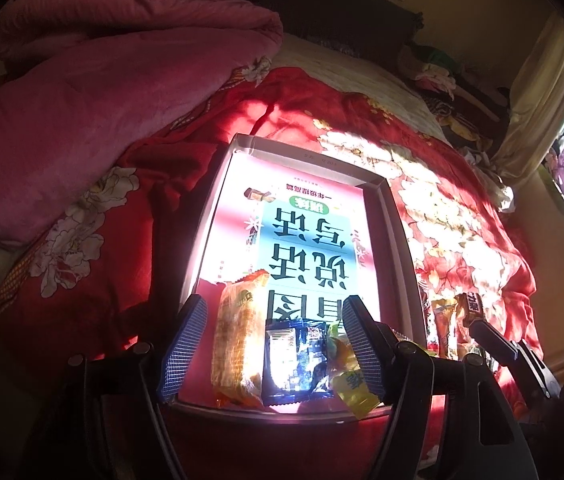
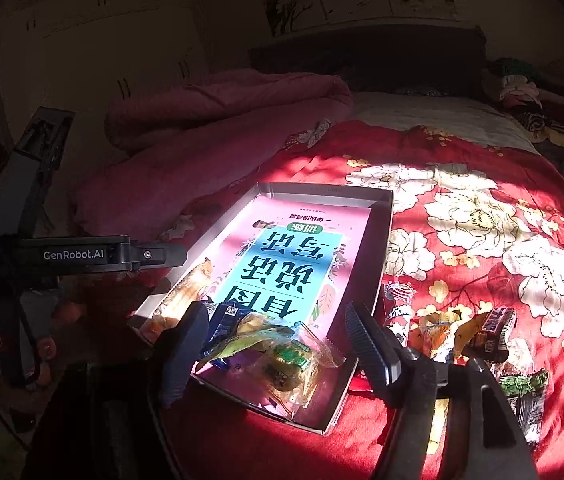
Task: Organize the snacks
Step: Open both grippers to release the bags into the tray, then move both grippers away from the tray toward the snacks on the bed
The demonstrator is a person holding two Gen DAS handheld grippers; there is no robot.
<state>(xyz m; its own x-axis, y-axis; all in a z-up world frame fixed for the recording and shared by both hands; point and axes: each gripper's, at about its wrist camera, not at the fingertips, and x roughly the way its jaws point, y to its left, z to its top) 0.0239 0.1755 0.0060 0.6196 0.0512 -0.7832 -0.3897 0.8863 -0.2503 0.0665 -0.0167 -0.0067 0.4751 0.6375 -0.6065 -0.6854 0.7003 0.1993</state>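
1. A shallow grey cardboard box tray point(image 1: 398, 216) lies on a red floral bedspread point(image 1: 454, 216). A pink and turquoise booklet with large printed characters point(image 1: 310, 240) lies flat inside it.
2. Snacks in the tray, at its near end: a long orange wrapped snack point(image 1: 237, 344) along the left side, a dark blue foil packet point(image 1: 298, 360) beside it, and a yellow packet point(image 1: 352, 384) at the right, overhanging the near rim.
3. The right wrist view adds a clear wrapped round pastry with a green label point(image 2: 290, 364) lying by the yellow packet point(image 2: 257, 336) at the near rim.
4. Loose snacks lie on the bedspread just right of the tray: an orange and yellow wrapper point(image 2: 442, 332), a dark brown bar point(image 2: 494, 332) and a dark packet with green print point(image 2: 526, 396), the last cut off by the gripper body.
5. The left gripper point(image 1: 273, 344) has its blue-padded fingers point(image 1: 185, 344) spread wide, straddling the near snacks and holding nothing.
6. The right gripper point(image 2: 275, 348) has its dark fingers point(image 2: 370, 344) likewise spread wide over the tray's near end, holding nothing.
7. A pink quilt point(image 1: 93, 92) is heaped at the far left. Glare washes out the booklet's upper portion; packet labels are illegible.
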